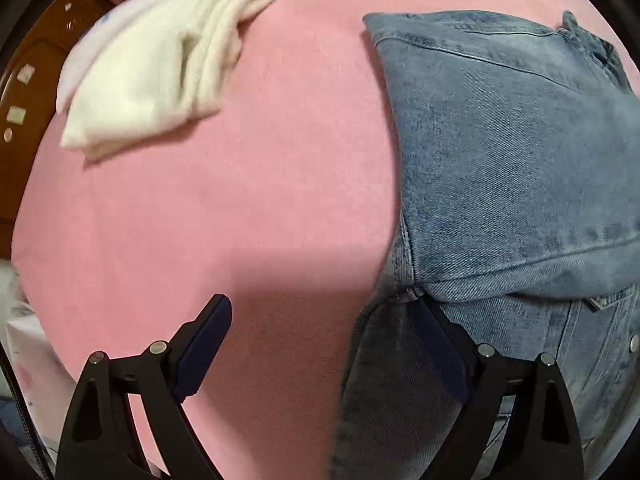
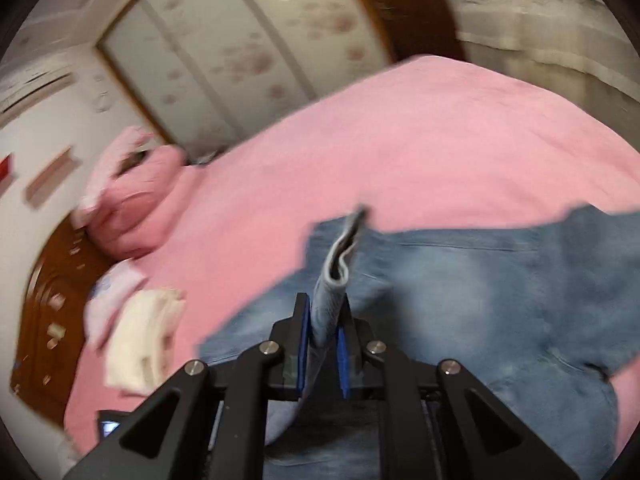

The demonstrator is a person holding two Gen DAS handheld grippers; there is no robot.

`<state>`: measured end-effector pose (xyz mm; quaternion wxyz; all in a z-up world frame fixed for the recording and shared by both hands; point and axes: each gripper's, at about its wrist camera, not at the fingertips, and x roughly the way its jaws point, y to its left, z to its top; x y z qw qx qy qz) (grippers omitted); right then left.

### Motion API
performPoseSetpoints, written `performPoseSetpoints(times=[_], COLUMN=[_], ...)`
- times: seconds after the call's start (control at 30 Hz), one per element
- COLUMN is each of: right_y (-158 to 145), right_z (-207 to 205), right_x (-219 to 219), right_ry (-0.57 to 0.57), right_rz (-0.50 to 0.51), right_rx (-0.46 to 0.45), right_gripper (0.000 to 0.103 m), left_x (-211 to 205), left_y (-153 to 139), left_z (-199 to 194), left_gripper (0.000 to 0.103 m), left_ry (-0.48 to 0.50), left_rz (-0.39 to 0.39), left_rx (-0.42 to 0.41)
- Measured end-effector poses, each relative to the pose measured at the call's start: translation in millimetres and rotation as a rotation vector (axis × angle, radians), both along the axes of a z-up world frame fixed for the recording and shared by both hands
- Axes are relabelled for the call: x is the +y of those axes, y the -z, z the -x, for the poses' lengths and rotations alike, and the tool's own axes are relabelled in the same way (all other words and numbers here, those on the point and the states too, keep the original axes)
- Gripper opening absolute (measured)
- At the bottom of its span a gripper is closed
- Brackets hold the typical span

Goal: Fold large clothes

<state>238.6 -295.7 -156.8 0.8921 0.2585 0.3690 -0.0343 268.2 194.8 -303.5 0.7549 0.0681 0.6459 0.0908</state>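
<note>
Left gripper point(image 1: 320, 320): jaws spread wide, nothing between them. Left finger sits over bare pink bedspread point(image 1: 240, 200), right finger tip is at the edge of the denim jacket point(image 1: 500, 152), under the overhanging folded layer; contact not clear from this angle

Denim jacket in left wrist view: fills 1 to 5 o'clock, folded panel lying flat on the bedspread, seams and a collar-like flap near 1 o'clock, snap buttons low at 4 o'clock. A second layer runs down under the right finger toward 6 o'clock

Folded white cloth stack point(image 1: 160, 72) at 10–11 o'clock, well apart from the jacket, flat on the bedspread. Brown wooden headboard point(image 1: 36, 72) along the rim at 9–10 o'clock

Right gripper point(image 2: 323, 316): jaws nearly closed, clamped on a doubled fold of the denim jacket point(image 2: 480, 280). Pinched strip stands up between the blue pads and pokes toward 12 o'clock; rest of the jacket spreads across the bedspread point(image 2: 400, 140) from 3 to 6 o'clock. Frame is motion-blurred

Right wrist view extras: white cloth stack point(image 2: 140, 340) at 8 o'clock, pink pillow point(image 2: 136, 208) at 9 o'clock against the headboard point(image 2: 44, 300), floral-panel wardrobe point(image 2: 240, 40) at 11–12 o'clock behind the bed
</note>
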Motion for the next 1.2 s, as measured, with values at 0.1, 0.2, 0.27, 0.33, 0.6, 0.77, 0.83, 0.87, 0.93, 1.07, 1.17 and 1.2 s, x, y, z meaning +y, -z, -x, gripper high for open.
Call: performPoseSetpoints(times=[0.1, 0.2, 0.27, 0.33, 0.6, 0.77, 0.83, 0.87, 0.93, 1.07, 1.17, 1.2], right_y=[67.5, 124.3, 136.8, 133.5, 92.0, 76.5, 94.6, 102.7, 120.3, 155.0, 171.8, 171.0], right_z=[11.4, 25.6, 36.9, 40.7, 33.4, 27.0, 14.3, 10.9, 6.0, -7.4, -20.0, -18.1], right_x=[-24.7, -35.1, -38.5, -37.2, -35.6, -34.6, -9.8, 4.4, 40.2, 105.5, 113.6, 104.0], right_ry=[0.081, 0.113, 0.164, 0.195, 0.201, 0.051, -0.112, -0.152, -0.221, -0.348, -0.403, -0.408], right_rz=[-0.032, -0.047, -0.094, -0.073, 0.224, 0.071, -0.149, -0.221, -0.352, -0.507, -0.400, -0.353], right_rx=[0.249, 0.449, 0.447, 0.431, 0.421, 0.297, 0.304, 0.311, 0.321, 0.342, 0.359, 0.326], right_gripper=[0.014, 0.016, 0.021, 0.030, 0.039, 0.032, 0.019, 0.017, 0.011, 0.008, 0.001, 0.000], left_x=[4.3, 18.7, 33.2, 42.3, 50.8, 35.1, 16.5, 4.4, -18.0, -59.1, -54.3, -46.2], left_y=[6.9, 10.4, 13.0, 15.3, -33.9, -79.9, -79.4, -75.6, -63.9, -14.3, 17.1, 22.8], left_z=[-0.8, -4.6, -7.4, -6.5, 23.7, 22.2, 5.9, -3.5, -19.2, -31.5, -31.7, -29.2], left_gripper=[0.092, 0.092, 0.092, 0.092, 0.090, 0.061, 0.047, 0.039, 0.023, 0.018, 0.015, 0.006], left_ry=[-0.026, -0.086, -0.131, -0.166, -0.239, -0.155, -0.152, -0.166, -0.174, -0.204, -0.222, -0.229], left_rz=[0.007, 0.052, 0.090, 0.121, -0.208, -0.013, 0.074, 0.108, 0.229, 0.269, 0.196, 0.172], left_rx=[0.016, 0.029, 0.038, 0.042, -0.161, -0.341, -0.295, -0.266, -0.208, -0.006, 0.076, 0.061])
